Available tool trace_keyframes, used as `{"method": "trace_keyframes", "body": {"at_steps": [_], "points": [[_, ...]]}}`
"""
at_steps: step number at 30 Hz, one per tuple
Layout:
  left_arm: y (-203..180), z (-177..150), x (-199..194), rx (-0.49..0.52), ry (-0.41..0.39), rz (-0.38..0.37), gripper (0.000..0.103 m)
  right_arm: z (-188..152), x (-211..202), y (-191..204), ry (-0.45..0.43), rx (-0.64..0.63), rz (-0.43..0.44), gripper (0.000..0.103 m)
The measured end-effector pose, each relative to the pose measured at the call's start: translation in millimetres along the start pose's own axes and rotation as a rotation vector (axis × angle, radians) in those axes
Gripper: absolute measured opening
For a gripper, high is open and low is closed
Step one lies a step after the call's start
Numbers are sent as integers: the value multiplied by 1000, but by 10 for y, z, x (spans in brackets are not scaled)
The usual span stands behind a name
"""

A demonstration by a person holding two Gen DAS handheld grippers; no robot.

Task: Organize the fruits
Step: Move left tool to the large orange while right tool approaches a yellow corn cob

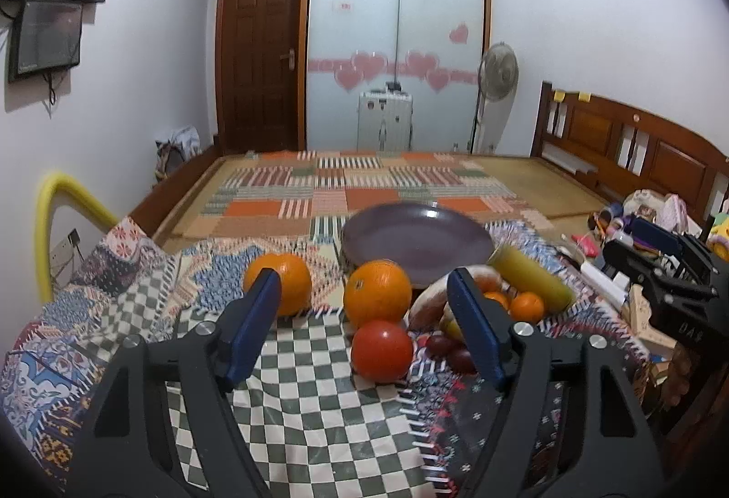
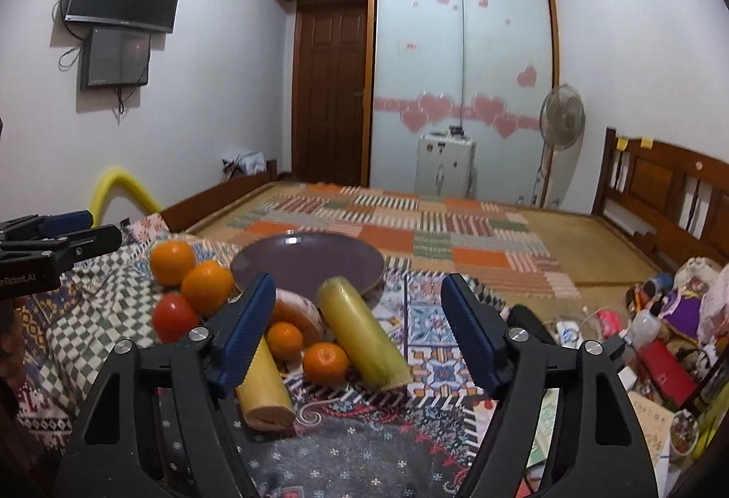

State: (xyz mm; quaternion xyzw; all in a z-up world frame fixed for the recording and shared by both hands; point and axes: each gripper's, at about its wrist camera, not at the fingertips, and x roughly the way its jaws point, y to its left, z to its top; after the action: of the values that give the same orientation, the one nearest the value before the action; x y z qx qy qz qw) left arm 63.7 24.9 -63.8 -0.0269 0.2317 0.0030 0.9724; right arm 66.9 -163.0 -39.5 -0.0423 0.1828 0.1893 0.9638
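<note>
An empty purple plate (image 1: 417,236) (image 2: 307,263) sits on the patterned cloth behind the fruit. In front of it lie two big oranges (image 1: 279,284) (image 1: 377,293), a red tomato (image 1: 382,351) (image 2: 174,316), two small tangerines (image 2: 326,362) (image 2: 284,341), a pink sweet potato (image 2: 296,309), two wrapped corn cobs (image 2: 362,336) (image 2: 266,388) and dark grapes (image 1: 449,350). My left gripper (image 1: 364,327) is open and empty, with the tomato and one orange between its fingers' line. My right gripper (image 2: 355,334) is open and empty above the corn and tangerines.
A checked cloth (image 1: 319,407) and patterned cloths cover the near surface. Clutter of bottles, boxes and toys (image 2: 660,329) lies at the right. A yellow padded rail (image 1: 45,224) stands at the left. The bed mat (image 1: 364,188) stretches behind.
</note>
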Motion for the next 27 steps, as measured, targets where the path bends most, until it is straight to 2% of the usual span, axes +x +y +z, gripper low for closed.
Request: {"method": "trace_keyframes", "body": {"at_steps": [4, 13, 20, 24, 27], "points": [[7, -80, 152, 0, 44, 0, 75, -3, 126, -94, 57, -4, 21, 62], [59, -44, 621, -28, 174, -43, 75, -3, 471, -174, 150, -42, 52, 62], [58, 44, 910, -16, 235, -49, 75, -18, 757, -176, 234, -59, 111, 61], [45, 75, 1067, -5, 273, -57, 75, -49, 903, -182, 300, -61, 148, 50], [40, 77, 1169, 9, 291, -47, 75, -49, 970, -214, 328, -56, 165, 49]]}}
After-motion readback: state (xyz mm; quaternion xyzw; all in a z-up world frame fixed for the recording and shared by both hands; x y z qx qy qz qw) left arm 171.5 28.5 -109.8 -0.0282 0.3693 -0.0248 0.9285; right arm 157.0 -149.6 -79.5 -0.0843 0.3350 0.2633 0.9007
